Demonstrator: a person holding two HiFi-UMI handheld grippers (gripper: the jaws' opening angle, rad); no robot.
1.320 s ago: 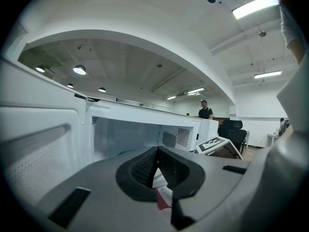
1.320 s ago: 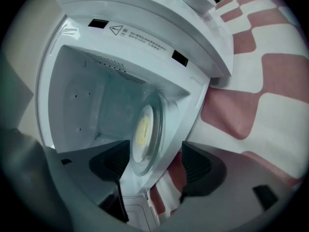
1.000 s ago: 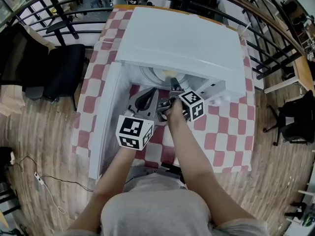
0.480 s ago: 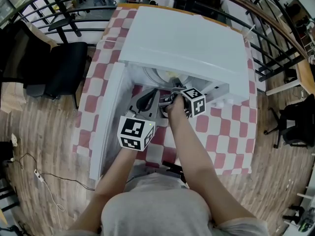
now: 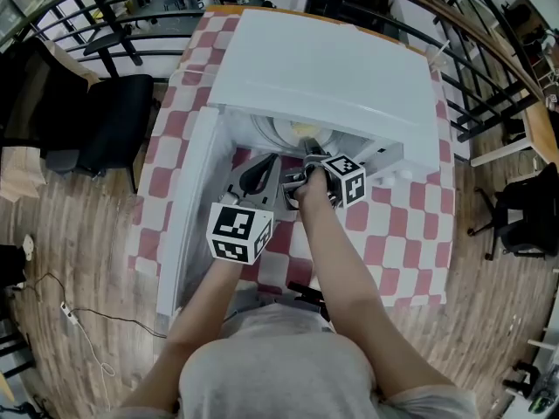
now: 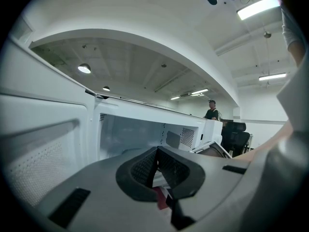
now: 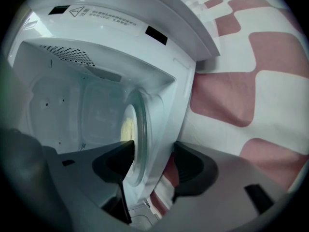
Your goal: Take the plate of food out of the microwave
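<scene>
Since the earlier frame the right gripper [image 7: 152, 161] had drawn its fingers slightly closer. They stood wide apart, astride the near rim of the one plate [image 7: 134, 134], not pressing it. That plate, carrying yellow food [image 7: 126, 125], lay inside the single microwave [image 5: 332, 68] at centre frame on the checked table [image 5: 393, 225]. The left gripper [image 6: 155, 164] held its fingers together, empty, before the opening.
</scene>
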